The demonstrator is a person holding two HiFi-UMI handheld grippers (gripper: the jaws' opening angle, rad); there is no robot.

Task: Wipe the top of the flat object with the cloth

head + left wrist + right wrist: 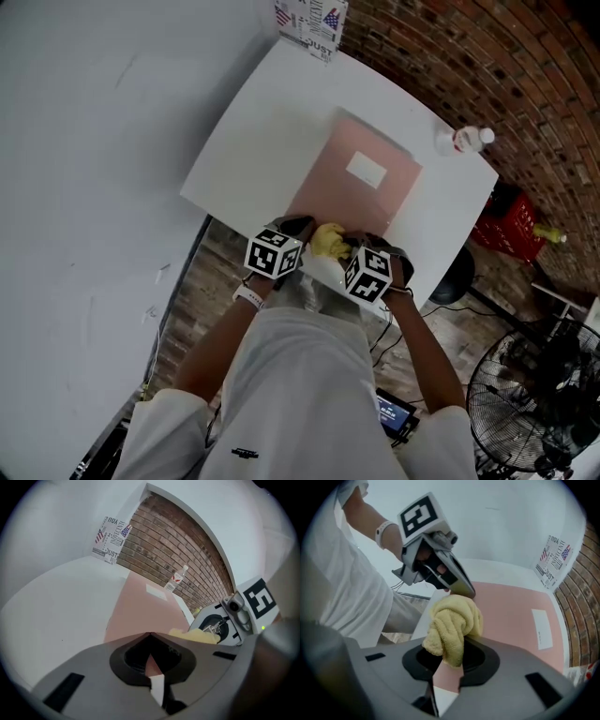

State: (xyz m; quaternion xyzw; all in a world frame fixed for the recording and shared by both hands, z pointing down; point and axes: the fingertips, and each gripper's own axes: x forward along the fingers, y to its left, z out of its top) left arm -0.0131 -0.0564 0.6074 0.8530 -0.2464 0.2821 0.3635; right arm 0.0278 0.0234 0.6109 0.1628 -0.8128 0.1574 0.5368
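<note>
At the near edge of the white table point(267, 112), at 6 o'clock in the head view, the 2 grippers stand close together with the yellow cloth point(328, 240) between them. The right gripper point(345, 247) has its 2 jaws pressed on the cloth, which is bunched into a thick lump. One fold goes down between the jaws and the rest bulges out in front of the tips. The left gripper point(150, 634) sits at 9 o'clock of the cloth, with its jaws closed tip to tip and nothing between them. In the right gripper view its tip reaches just behind the top of the lump.

The flat pink object point(361, 183) lies on the table and stretches away from the grippers toward 12 o'clock. It carries 1 white label point(367, 170) near its middle. The cloth is over the near edge of this object, at its 6 o'clock side. I cannot tell whether the cloth touches the pink surface.

A plastic bottle point(465, 139) lies at 2 o'clock, near the far right corner of the table, well apart from the pink object.
</note>
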